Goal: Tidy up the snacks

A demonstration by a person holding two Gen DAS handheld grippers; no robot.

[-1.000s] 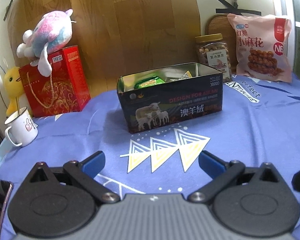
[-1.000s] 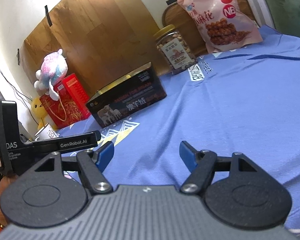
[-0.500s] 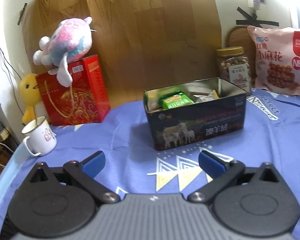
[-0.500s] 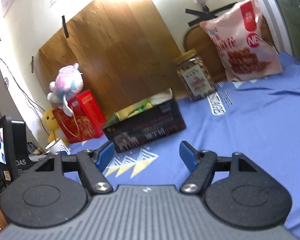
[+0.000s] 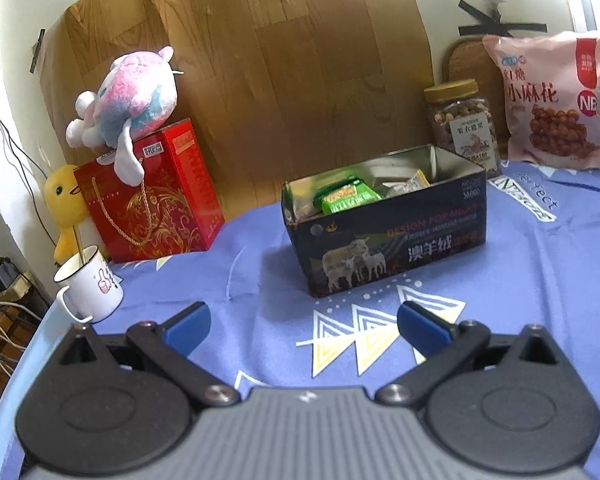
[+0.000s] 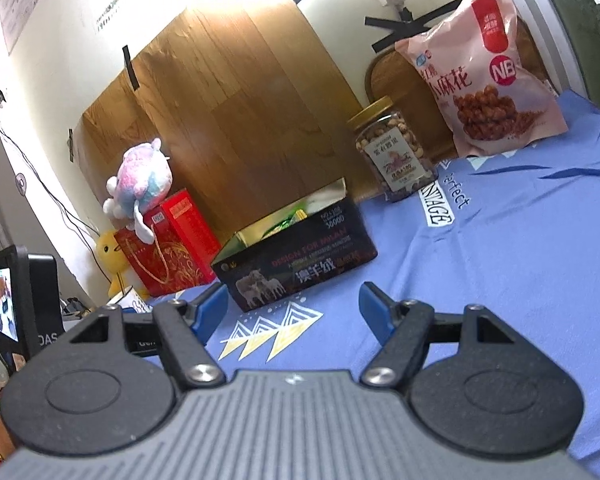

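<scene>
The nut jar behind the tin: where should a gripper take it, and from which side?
Grip the nut jar across its clear body, just below the yellow lid, coming in level from the front right. It stands upright, and the tin blocks the front left while the pink snack bag stands close on its right. Both grippers are open, so probably the right gripper.

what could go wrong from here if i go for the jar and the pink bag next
1. The nut jar stands tall and upright right behind the tin; a push near its lid could tip it over.
2. The pink snack bag leans against the wall; it is soft, so a pinch may slip or crush what is inside.
3. The tin already holds packets, so the bag probably will not fit.
Both the left tool and the right tool are open and empty.
</scene>
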